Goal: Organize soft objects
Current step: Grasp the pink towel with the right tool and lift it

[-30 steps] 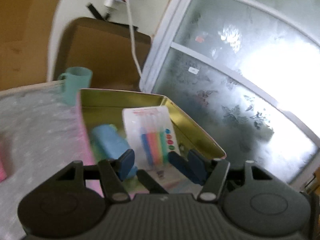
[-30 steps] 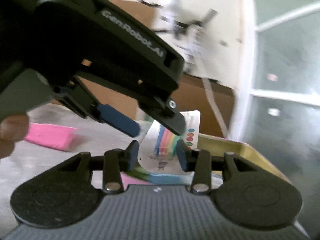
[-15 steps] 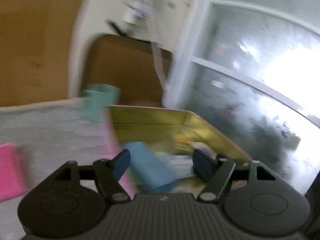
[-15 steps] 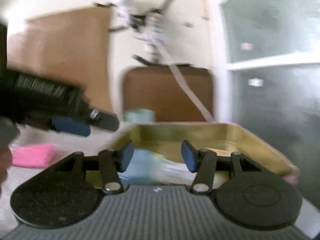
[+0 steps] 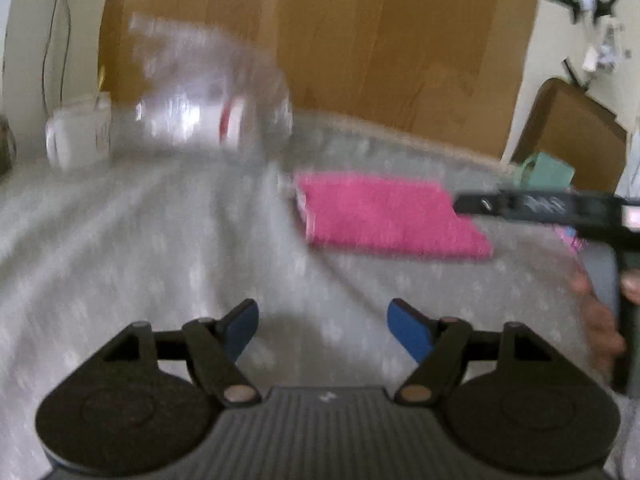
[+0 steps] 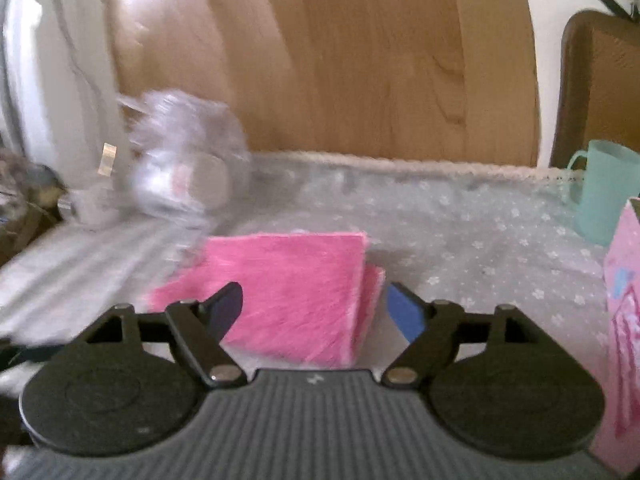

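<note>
**Mia:** Looking at the big things first: a grey cloth with tiny flowers (image 6: 460,240) covers the table; a wooden board (image 6: 360,60) stands behind it; a pink box (image 6: 624,320) sits at the right edge, and a green cup (image 6: 604,188) stands just behind it.

**Tom:** And the soft thing?

**Mia:** The folded pink towel (image 6: 288,292) lies flat on the cloth, in the middle; a crinkly clear plastic thing (image 6: 180,168) sits near it on the left, but it is too blurry to say what it is.

**Tom:** What are the tongs doing?

**Mia:** The right gripper (image 6: 316,312) is spread wide and holds nothing; the towel sits right between its fingers, but I cannot tell if they touch it. The left gripper (image 5: 320,328) is spread wide too, with only bare cloth in front of it; the towel (image 5: 388,216) is further off.

**Tom:** So which step is it?

**Mia:** I think it is the reach for the towel; the grab is not done yet.

**Tom:** What comes next?

**Mia:** I guess the right gripper must go low, get one finger on each side of the fold, and squeeze; then lift it to the pink box, maybe.
</note>
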A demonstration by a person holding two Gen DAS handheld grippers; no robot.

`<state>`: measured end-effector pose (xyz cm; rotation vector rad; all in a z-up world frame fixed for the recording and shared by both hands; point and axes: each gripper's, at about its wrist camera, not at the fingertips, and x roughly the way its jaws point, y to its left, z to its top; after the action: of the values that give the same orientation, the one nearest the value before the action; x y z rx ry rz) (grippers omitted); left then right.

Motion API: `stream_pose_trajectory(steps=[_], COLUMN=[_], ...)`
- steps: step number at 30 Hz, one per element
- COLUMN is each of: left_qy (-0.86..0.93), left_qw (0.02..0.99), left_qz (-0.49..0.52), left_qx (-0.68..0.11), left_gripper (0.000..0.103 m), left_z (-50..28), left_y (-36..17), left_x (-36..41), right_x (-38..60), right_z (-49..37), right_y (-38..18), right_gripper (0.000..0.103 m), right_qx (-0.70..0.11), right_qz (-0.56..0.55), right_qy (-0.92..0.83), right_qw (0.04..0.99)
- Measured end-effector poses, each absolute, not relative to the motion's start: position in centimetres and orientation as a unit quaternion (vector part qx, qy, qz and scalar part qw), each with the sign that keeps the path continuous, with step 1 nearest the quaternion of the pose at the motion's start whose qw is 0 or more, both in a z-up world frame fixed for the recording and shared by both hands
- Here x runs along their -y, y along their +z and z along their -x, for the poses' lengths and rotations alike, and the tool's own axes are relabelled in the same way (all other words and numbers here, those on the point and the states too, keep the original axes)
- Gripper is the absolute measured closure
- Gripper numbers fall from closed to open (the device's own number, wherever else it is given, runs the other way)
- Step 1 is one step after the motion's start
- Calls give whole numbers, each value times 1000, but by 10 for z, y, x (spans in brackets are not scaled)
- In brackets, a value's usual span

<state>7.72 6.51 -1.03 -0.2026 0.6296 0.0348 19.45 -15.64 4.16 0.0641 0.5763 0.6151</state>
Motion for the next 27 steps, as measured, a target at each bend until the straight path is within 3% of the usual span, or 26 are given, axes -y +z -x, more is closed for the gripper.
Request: stream_pose_trajectory(steps=[1,2,3,6,11,14,16,17,18,23,27], left_qy=[17,12,5,-12,-45,-66,-74,-82,-91,-150,-164], left_qw=[949,949,948,946,943,939,936,933,930,906,887], left_qz=[101,102,107,130,160,163,162,165,170,183,179], left_qx=[-299,-298,-300,-295,-289,-295,-303,-308,-313,-350,-392], left_gripper=[30,29,30,30,29,29,29,29,28,17,16], left_z=[-77,-77,-78,-77,-75,-73,-69,-66,-64,-59,-68], left_y=[-9,-8,-7,-6,-8,-8,-6,-5,-5,7,10], left_x=[-65,-66,-66,-74,-85,-84,-77,-73,-68,-25,5], right_x=[150,145,141,146,177,210,227,235,241,257,252], right_z=[-202,-209,-217,-225,-136,-73,-42,-26,-17,0,-25], right_y=[36,29,22,8,38,46,43,39,37,36,36], right_gripper=[34,77,95,95,95,87,54,31,24,14,8], right_qx=[-287,-294,-307,-337,-282,-269,-276,-284,-287,-263,-259], right_qz=[-23,-15,-4,-11,-21,-24,-14,-3,10,45,37], right_qy=[285,277,281,299,354,374,380,380,371,325,338], right_qw=[914,914,909,893,892,887,883,880,883,907,904])
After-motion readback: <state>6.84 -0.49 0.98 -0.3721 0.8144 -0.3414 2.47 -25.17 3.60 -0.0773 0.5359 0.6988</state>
